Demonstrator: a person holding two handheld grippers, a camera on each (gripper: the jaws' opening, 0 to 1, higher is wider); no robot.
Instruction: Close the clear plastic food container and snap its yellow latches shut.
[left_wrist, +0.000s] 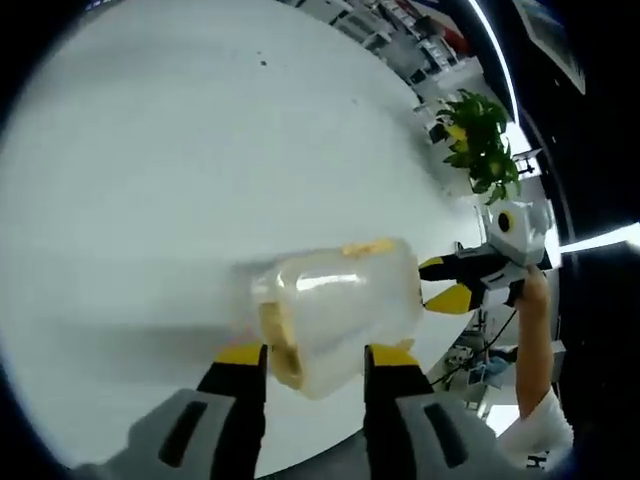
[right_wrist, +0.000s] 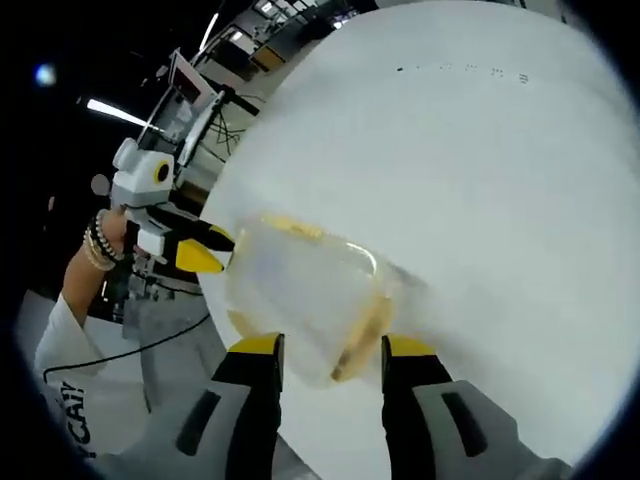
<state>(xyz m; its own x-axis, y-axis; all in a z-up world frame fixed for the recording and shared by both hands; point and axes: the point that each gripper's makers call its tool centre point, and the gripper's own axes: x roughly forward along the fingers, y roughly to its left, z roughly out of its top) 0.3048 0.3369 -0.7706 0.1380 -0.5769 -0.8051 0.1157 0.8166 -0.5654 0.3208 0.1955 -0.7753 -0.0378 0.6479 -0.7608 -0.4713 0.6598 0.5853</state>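
Left gripper view: clear container (left_wrist: 335, 315) sits on the white table (left_wrist: 150, 150) near its edge, straight ahead of the left gripper (left_wrist: 316, 362), jaws parted and flanking its near end without clear contact. A yellow latch (left_wrist: 278, 340) faces these jaws; another (left_wrist: 368, 247) lies on the far side. Long axis runs roughly across toward the right gripper (left_wrist: 447, 282), jaws spread at the opposite end. Right gripper view: container (right_wrist: 305, 300) between its own open jaws (right_wrist: 330, 357), left gripper (right_wrist: 205, 250) just beyond. Lid looks seated; latches probably unsnapped. Both grippers about equally near.

Container (left_wrist: 335, 315) blurred, latch state unclear; person's sleeve (right_wrist: 60, 380) partly cropped.
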